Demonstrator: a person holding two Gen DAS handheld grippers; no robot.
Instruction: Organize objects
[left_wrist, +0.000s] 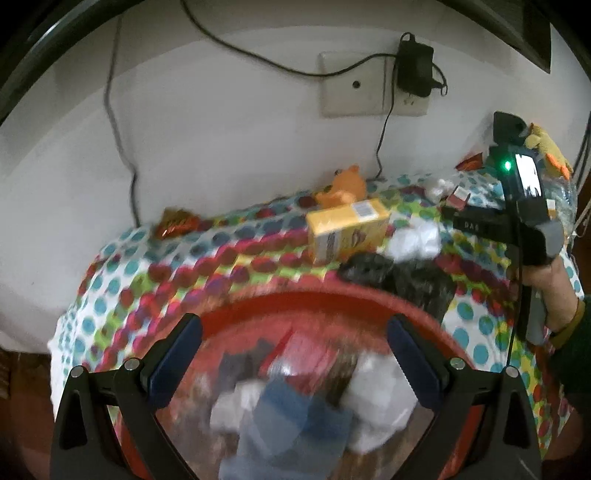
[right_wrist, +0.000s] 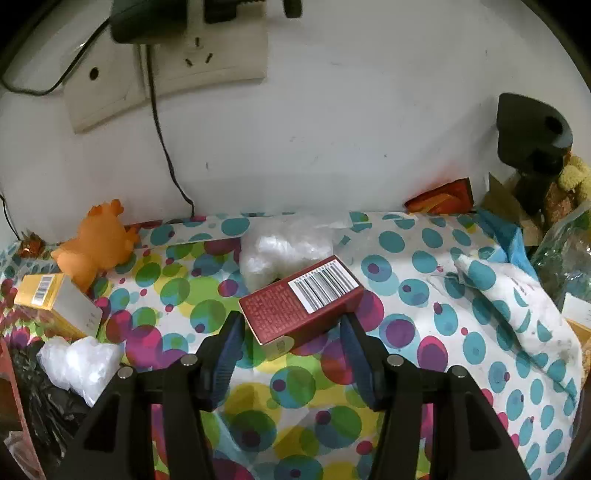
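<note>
Blue-padded fingers (right_wrist: 232, 343) of the right gripper (right_wrist: 291, 332) stand spread on both sides of the red box (right_wrist: 301, 301), not yet clenched; it lies at frame centre on the dotted tabletop (right_wrist: 406, 258). Next, I judge, the gripper closes and carries it to the red basin (left_wrist: 295, 306). Left gripper (left_wrist: 295, 332) hangs released above that basin. Only a barcode is visible; the text is unreadable.

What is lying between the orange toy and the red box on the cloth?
In the right wrist view, a clear crumpled plastic bag lies between the orange toy and the red box, touching the box's far edge.
</note>
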